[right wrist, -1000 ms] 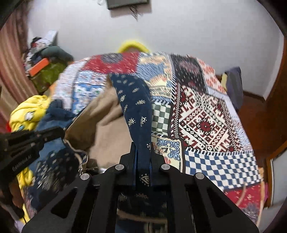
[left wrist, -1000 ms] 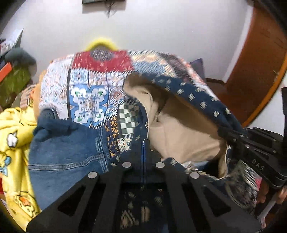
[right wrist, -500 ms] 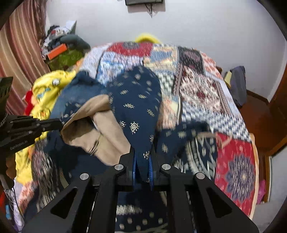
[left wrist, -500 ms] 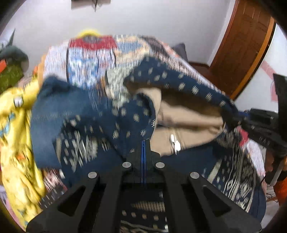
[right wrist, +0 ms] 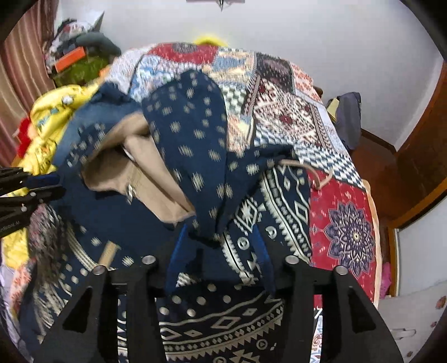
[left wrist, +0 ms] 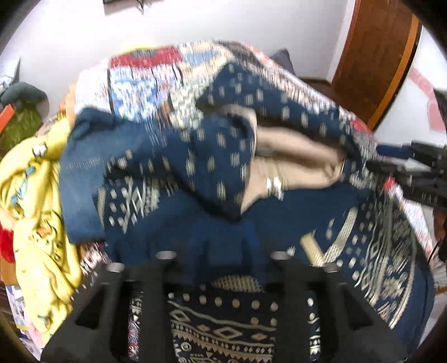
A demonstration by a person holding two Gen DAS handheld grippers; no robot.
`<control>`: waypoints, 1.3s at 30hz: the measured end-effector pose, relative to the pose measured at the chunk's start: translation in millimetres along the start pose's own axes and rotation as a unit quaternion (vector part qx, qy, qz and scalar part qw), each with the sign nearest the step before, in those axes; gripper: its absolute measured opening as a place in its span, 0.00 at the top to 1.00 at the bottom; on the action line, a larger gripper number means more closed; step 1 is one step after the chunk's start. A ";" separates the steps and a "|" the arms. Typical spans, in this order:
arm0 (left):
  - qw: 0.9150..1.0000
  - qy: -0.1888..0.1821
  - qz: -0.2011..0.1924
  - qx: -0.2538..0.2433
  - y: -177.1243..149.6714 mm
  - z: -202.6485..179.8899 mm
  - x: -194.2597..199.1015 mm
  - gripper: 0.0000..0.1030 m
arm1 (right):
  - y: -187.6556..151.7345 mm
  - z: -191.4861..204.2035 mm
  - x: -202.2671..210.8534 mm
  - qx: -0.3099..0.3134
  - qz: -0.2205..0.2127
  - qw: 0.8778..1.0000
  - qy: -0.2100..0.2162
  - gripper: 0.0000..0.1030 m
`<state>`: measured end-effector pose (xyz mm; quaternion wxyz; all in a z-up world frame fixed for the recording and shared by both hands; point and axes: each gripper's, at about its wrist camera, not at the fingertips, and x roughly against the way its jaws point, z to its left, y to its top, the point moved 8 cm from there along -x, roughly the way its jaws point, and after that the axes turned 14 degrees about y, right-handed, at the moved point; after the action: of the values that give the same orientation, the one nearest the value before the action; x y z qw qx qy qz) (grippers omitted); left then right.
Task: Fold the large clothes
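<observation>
- White wall (right wrist: 307, 33) behind, evenly lit, dark fixture (right wrist: 215, 1) at top edge.
- Bed under patchwork quilt (right wrist: 282, 111), red panel (right wrist: 343, 223) at near right corner.
- Brown wooden door (left wrist: 374, 55) to the right, wood floor (right wrist: 371, 164) beside bed.
- Striped brownish curtain (right wrist: 19, 75) at left.
- Cluttered pile (right wrist: 81, 53) in left corner: grey, orange, green items.
- Yellow printed cloth (left wrist: 36, 195) heaped along bed's left side.
- Dark bag (right wrist: 347, 117) by wall, right of bed.
</observation>
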<state>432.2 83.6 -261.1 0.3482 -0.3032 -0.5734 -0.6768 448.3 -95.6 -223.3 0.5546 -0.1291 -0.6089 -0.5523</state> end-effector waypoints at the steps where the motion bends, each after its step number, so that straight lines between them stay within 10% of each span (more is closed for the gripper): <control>1: 1.000 -0.004 -0.010 0.007 7.2 1.6 4.0 0.51 | 4.8 1.9 2.6 0.000 -0.007 1.000 0.005 0.50; 18: 0.986 -0.121 0.052 0.100 84.3 -23.1 -89.0 0.53 | 49.6 22.0 -78.6 0.017 0.008 1.000 0.017 0.48; 23: 0.983 -0.128 0.050 0.121 100.2 -21.4 -108.6 0.77 | 64.2 10.7 -81.4 -0.021 -0.031 0.999 0.026 0.48; 26: 0.984 -0.117 0.052 0.125 103.5 -18.7 -113.9 0.91 | 71.1 5.4 -76.9 -0.047 -0.055 0.996 0.047 0.74; 28: 0.985 -0.109 0.037 0.127 105.0 -14.1 -106.0 0.93 | 72.6 5.4 -73.5 -0.058 -0.059 0.995 0.060 0.88; 39: 0.988 -0.100 -0.062 0.097 80.7 6.5 12.0 0.94 | 54.5 33.9 -0.5 -0.006 -0.091 0.990 0.104 0.92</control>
<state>491.5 80.4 -204.8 0.2744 -0.2983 -0.6861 -0.6042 472.4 -48.3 -187.3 0.5614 -0.0179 -0.5539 -0.6146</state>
